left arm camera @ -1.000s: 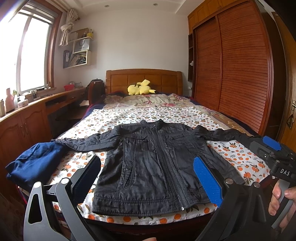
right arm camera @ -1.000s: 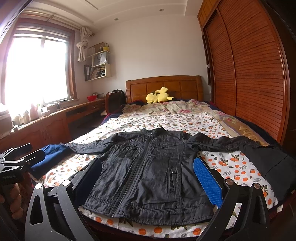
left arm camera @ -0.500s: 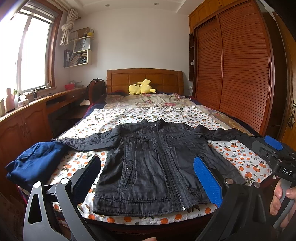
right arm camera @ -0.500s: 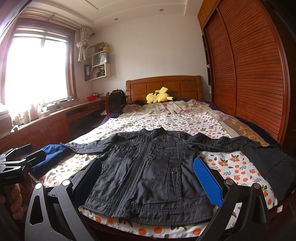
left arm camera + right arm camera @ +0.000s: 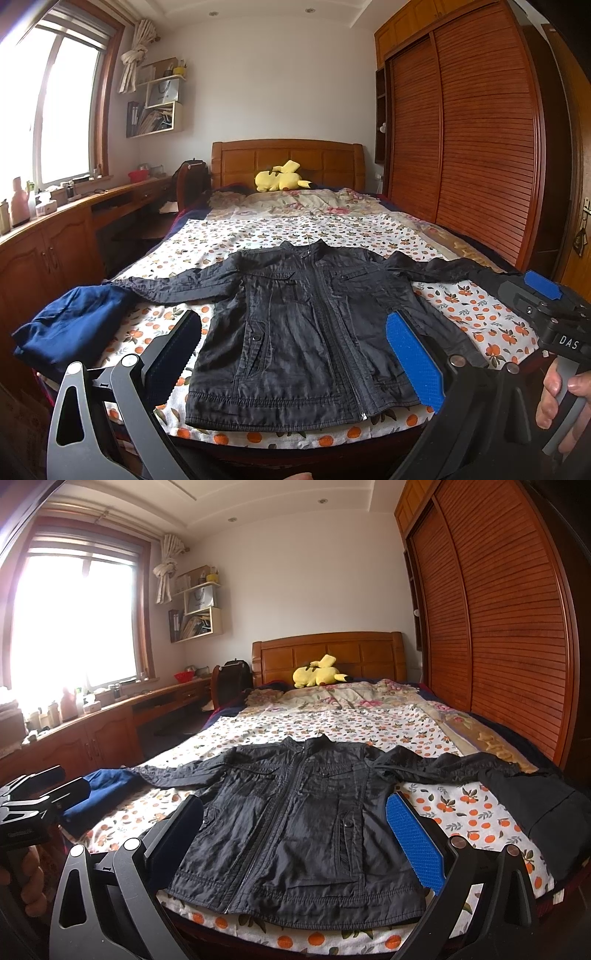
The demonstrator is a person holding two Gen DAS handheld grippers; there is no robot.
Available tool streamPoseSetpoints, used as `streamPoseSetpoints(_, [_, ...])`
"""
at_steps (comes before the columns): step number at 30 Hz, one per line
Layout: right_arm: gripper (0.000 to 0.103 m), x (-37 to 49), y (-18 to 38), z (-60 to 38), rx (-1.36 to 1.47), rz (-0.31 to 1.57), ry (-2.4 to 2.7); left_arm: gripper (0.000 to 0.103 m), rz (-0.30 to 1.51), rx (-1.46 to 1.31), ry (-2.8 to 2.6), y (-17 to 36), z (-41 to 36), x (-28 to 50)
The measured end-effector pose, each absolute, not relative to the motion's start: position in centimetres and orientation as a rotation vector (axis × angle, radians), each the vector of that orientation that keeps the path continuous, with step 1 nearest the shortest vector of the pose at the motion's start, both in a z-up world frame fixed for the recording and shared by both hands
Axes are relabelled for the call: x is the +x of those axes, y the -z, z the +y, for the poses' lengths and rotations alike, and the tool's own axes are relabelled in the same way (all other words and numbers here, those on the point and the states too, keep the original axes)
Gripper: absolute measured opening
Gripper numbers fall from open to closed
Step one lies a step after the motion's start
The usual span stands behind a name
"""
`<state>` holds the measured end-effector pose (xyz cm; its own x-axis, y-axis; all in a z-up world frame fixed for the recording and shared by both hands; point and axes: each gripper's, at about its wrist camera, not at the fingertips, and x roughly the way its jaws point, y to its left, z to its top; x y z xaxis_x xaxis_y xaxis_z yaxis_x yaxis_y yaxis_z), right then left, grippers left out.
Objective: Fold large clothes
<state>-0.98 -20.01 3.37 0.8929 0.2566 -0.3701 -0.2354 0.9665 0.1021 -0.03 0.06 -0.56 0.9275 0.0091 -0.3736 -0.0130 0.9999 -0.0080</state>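
Note:
A black zip-up jacket (image 5: 303, 325) (image 5: 295, 819) lies flat and face up on the bed, sleeves spread to both sides, hem toward me. My left gripper (image 5: 295, 350) hovers open in front of the hem, touching nothing. My right gripper (image 5: 295, 834) is open too, held short of the hem; in the left wrist view it shows at the right edge (image 5: 543, 295) in a person's hand (image 5: 565, 395). The left gripper's body appears at the left edge of the right wrist view (image 5: 33, 805).
A folded navy garment (image 5: 70, 325) sits on the bed's left corner by the left sleeve. Another dark garment (image 5: 546, 812) lies at the bed's right edge. A yellow plush (image 5: 280, 177) rests by the headboard. Wooden desk (image 5: 55, 236) left, slatted wardrobe (image 5: 480, 147) right.
Almost nothing has moved; both views shift only slightly and both grippers stay open above the bed's foot.

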Motion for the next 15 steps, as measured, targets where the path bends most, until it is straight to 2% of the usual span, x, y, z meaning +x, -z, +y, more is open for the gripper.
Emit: streamPoseSetpoints(15, [0.096, -1.05, -3.34, -19.39, 0.055, 0.401, -0.254, 0.101, 0.399, -0.012, -0.016, 0.68, -0.19, -0.03])
